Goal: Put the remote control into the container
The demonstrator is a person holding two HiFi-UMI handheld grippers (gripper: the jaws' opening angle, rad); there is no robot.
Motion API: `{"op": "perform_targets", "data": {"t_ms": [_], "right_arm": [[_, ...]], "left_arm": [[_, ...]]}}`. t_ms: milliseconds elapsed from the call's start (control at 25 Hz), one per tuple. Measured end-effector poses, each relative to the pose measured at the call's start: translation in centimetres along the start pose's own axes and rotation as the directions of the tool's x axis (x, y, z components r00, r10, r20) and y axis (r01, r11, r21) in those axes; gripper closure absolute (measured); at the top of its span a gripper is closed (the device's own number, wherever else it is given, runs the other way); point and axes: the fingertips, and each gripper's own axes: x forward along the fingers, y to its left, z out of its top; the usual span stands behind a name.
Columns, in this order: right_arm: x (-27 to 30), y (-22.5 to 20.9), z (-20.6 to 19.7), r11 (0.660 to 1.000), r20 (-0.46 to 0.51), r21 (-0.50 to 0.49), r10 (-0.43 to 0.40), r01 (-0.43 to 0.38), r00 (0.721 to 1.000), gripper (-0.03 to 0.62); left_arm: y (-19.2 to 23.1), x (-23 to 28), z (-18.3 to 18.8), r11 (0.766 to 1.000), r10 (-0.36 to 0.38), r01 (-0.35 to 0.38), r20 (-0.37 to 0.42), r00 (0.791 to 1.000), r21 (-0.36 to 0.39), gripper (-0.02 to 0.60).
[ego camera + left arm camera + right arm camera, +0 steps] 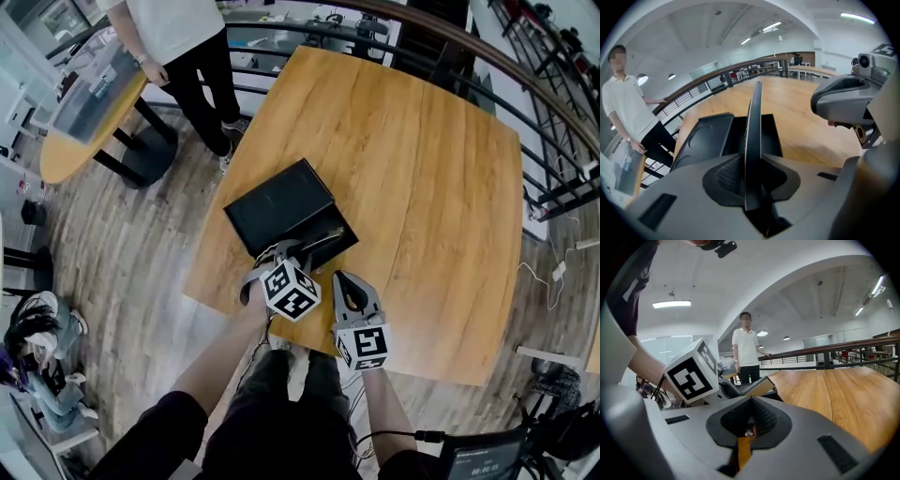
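Remote control [753,140]: a thin black slab standing on edge, pinched in our left tongs [286,251] over the container; we cannot tell whether it touches the bottom.
Left tongs: pinching the remote control by its two flat faces.
Container [277,204]: a black box, open, toward the desk's 8 o'clock corner.
Right tongs [750,418]: pressed together with nothing between them, just beside our left tongs at their 4 o'clock.
Desk [422,187]: light wood.
Person [178,37]: in a white shirt, at 11 o'clock, well apart.

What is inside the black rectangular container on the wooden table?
Its open compartment looks dark and bare; the slim dark remote control, gripped by the left gripper, covers its middle, so that strip is unseen.
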Motion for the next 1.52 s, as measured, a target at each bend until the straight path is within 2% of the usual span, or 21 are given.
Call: {"op": "perform_targets", "data": {"t_ms": [120,280,440,640,840,960,1240,1400,1520], "right_arm": [[0.0,-0.5,-0.5,1.0,-0.006,0.015,-0.008,0.008,1.0,0.58],[-0.3,-1.0,-0.9,1.0,-0.01,0.018,-0.013,0.013,1.0,0.58],[-0.8,-1.6,-1.0,1.0,-0.012,0.019,-0.013,0.014,1.0,0.58],[-0.9,-2.3,-1.1,1.0,-0.009,0.025,-0.018,0.018,1.0,0.579],[-1.0,-2.6,-1.2,0.999,-0.013,0.027,-0.025,0.025,1.0,0.58],[-1.2,-3.1,-1.3,0.999,-0.011,0.027,-0.029,0.029,1.0,0.579],[-1.1,-3.4,-1.2,0.999,-0.006,0.031,-0.034,0.034,0.999,0.579],[-1.5,-3.5,-1.1,0.999,-0.005,0.03,-0.035,0.035,0.999,0.579],[-1.6,-3.5,-1.0,0.999,0.0,0.029,-0.034,0.034,0.999,0.579]], "left_arm": [[-0.3,1.7,-0.6,0.999,-0.037,0.038,-0.11,0.993,0.003,0.492],[-0.7,3.3,-1.5,0.996,-0.082,0.086,-0.221,0.972,0.009,0.492],[-1.1,4.5,-2.3,0.994,-0.093,0.106,-0.285,0.954,0.028,0.492],[-1.0,5.6,-2.5,0.993,-0.071,0.098,-0.343,0.937,0.064,0.492],[-0.9,6.0,-3.0,0.99,-0.061,0.109,-0.408,0.911,0.095,0.492],[-1.1,6.2,-3.0,0.987,-0.051,0.111,-0.424,0.904,0.117,0.492],[-1.3,6.1,-3.0,0.985,-0.08,0.134,-0.399,0.913,0.109,0.488],[-2.1,5.7,-2.8,0.98,-0.136,0.182,-0.396,0.908,0.081,0.432],[-1.9,5.0,-2.3,0.983,-0.126,0.167,-0.375,0.919,0.079,0.425]]}}
